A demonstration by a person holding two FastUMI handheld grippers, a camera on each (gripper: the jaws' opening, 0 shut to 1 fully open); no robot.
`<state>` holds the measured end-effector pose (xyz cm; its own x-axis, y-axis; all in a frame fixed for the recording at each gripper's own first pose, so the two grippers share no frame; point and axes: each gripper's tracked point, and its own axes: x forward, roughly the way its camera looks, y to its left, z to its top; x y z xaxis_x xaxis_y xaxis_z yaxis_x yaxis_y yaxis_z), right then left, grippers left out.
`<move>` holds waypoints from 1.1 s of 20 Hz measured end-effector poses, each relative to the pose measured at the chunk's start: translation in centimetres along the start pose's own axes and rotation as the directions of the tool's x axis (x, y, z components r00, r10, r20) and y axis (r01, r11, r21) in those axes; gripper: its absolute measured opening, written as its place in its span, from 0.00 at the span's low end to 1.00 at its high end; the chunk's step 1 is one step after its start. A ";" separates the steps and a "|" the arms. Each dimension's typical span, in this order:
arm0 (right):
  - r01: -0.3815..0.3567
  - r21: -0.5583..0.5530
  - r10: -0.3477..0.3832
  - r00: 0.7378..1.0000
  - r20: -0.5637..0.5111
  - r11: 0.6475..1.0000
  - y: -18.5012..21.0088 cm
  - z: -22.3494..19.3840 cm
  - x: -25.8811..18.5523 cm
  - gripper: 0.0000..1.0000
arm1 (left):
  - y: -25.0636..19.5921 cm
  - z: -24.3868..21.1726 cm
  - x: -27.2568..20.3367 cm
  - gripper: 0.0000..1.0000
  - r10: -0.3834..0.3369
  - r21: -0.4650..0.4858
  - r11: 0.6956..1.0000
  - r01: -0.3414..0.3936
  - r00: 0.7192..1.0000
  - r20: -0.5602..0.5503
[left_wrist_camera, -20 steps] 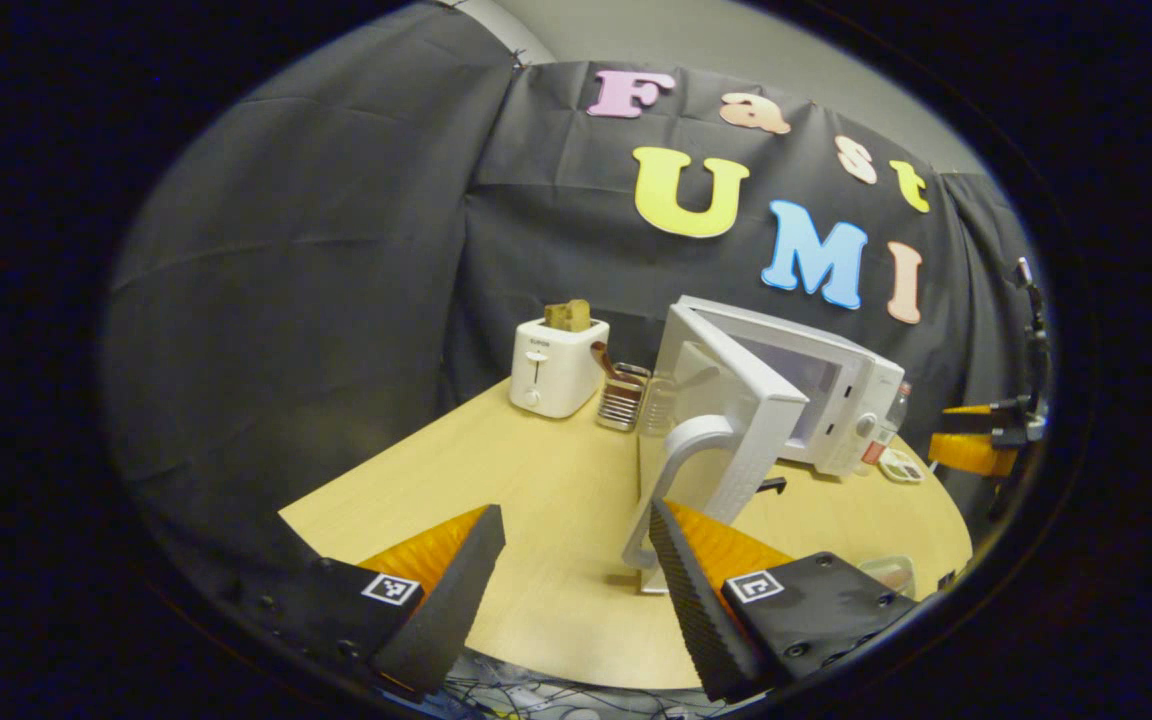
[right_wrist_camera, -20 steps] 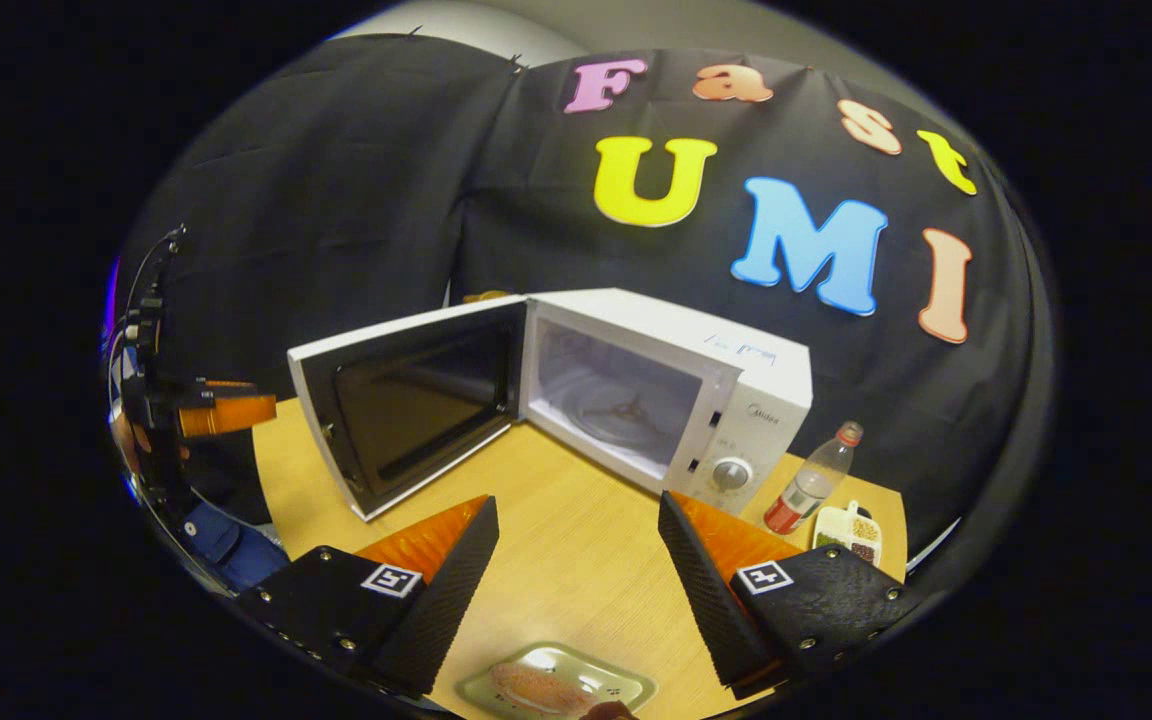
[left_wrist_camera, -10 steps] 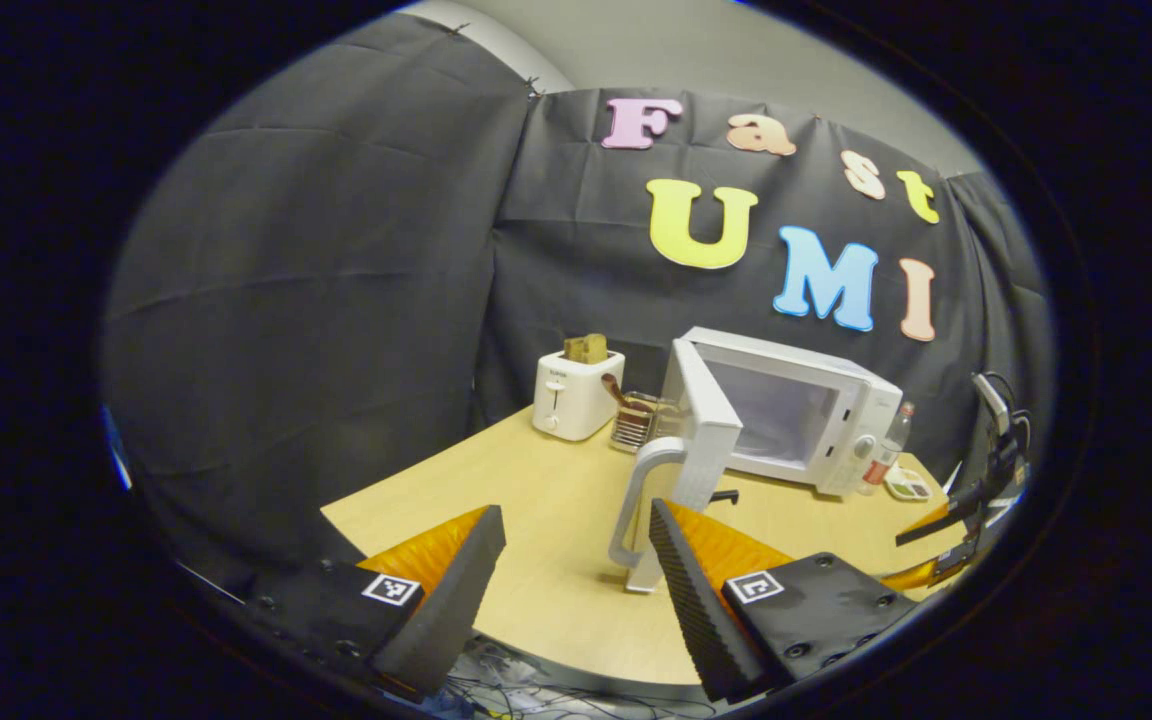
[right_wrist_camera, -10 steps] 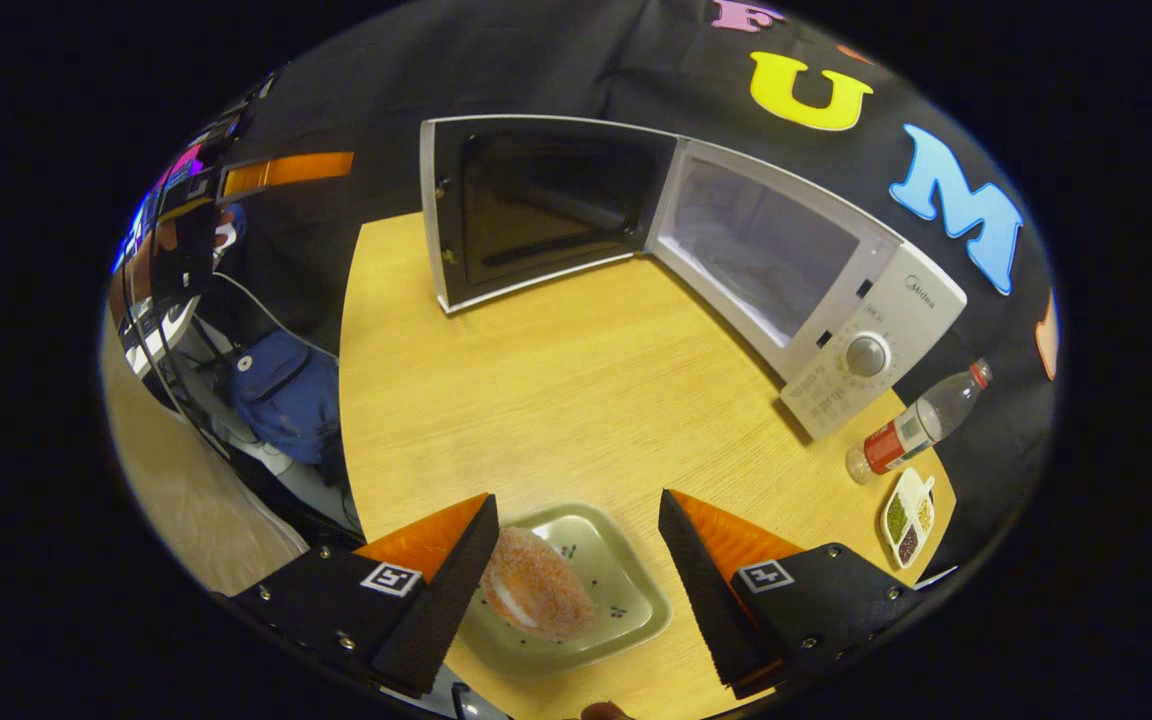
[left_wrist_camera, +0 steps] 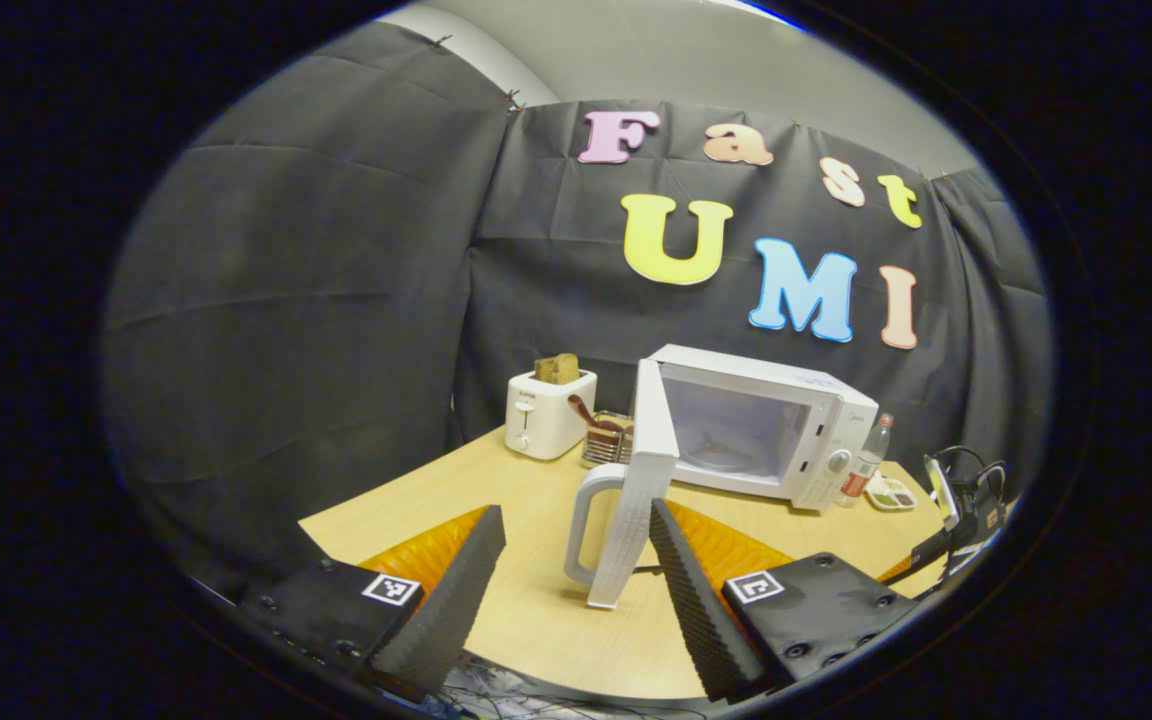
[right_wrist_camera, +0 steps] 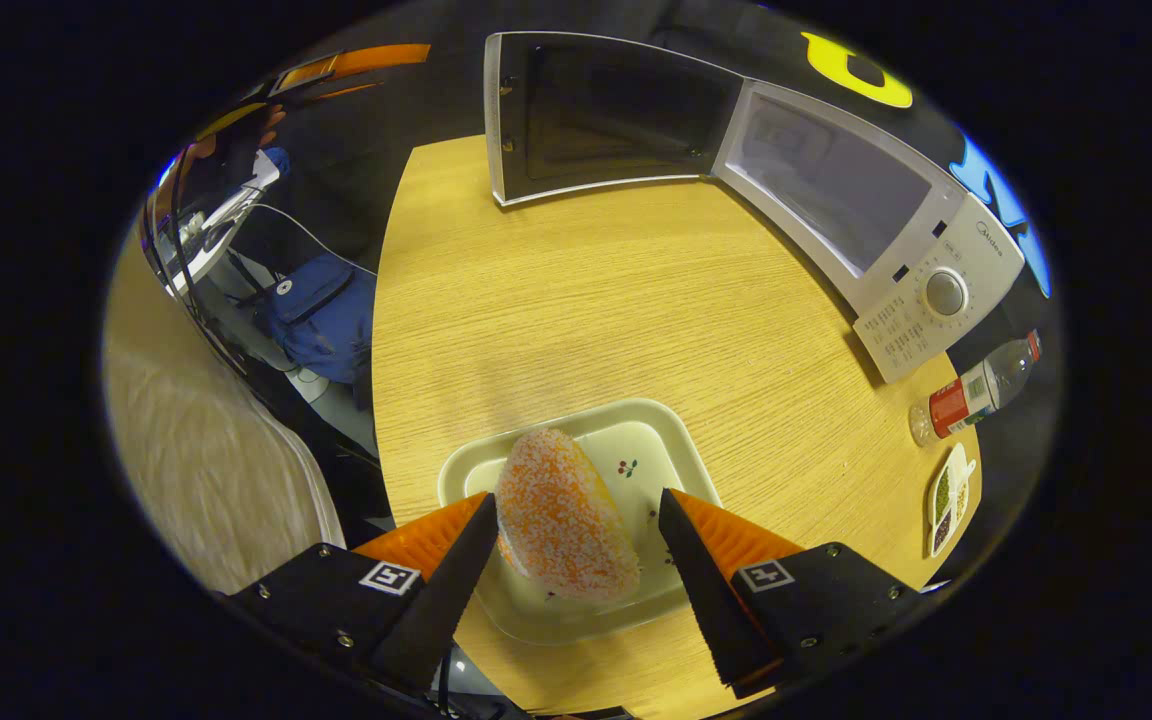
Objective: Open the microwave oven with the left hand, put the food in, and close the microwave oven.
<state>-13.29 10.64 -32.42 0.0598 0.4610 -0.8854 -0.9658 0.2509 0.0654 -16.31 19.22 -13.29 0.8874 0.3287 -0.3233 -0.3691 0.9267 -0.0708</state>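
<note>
One wooden table (right_wrist_camera: 576, 300) inside black-draped booth.

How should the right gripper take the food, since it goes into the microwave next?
Probably across the food's narrow width, from above. It lies lengthwise on the plate, between the open right gripper's fingers, its long flanks facing them; the sugary crust suggests a light squeeze.
</note>
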 end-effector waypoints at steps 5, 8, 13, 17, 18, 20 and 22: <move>-0.011 0.012 0.012 1.000 -0.015 1.000 0.7 -0.3 0.6 0.70 | -0.3 0.1 0.5 0.93 -0.004 -0.010 1.000 0.004 1.000 -0.001; 0.067 -0.017 -0.067 0.998 0.008 0.998 -0.6 0.4 0.1 0.62 | -0.4 -0.2 0.7 0.94 -0.010 -0.021 1.000 0.010 1.000 -0.004; 0.175 0.019 -0.176 0.982 0.075 0.984 -2.7 3.1 -1.7 0.47 | 0.2 0.4 0.9 0.94 -0.012 -0.026 1.000 0.013 1.000 0.011; 0.254 0.008 -0.251 0.952 0.173 0.967 -4.7 8.3 -3.4 0.47 | 1.0 0.7 1.5 0.95 -0.010 -0.035 0.999 0.010 1.000 0.020; 0.275 0.003 -0.270 0.942 0.198 0.961 -5.2 9.7 -3.8 0.47 | 1.1 0.6 1.5 0.93 -0.009 -0.041 0.999 0.010 1.000 0.021; 0.314 -0.013 -0.302 0.923 0.239 0.949 -6.6 12.3 -4.4 0.44 | 1.6 0.6 1.5 0.93 -0.007 -0.049 0.999 0.008 1.000 0.022; 0.345 -0.027 -0.325 0.905 0.273 0.938 -7.5 14.7 -4.5 0.47 | 2.3 0.4 1.5 0.93 -0.001 -0.049 0.999 0.002 1.000 0.020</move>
<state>-2.65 19.18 -22.13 0.4373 0.5682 -0.6971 -0.8921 0.3718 -0.2565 -15.74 21.88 -13.57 0.8933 0.3310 -0.3039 -0.3799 0.9175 -0.1175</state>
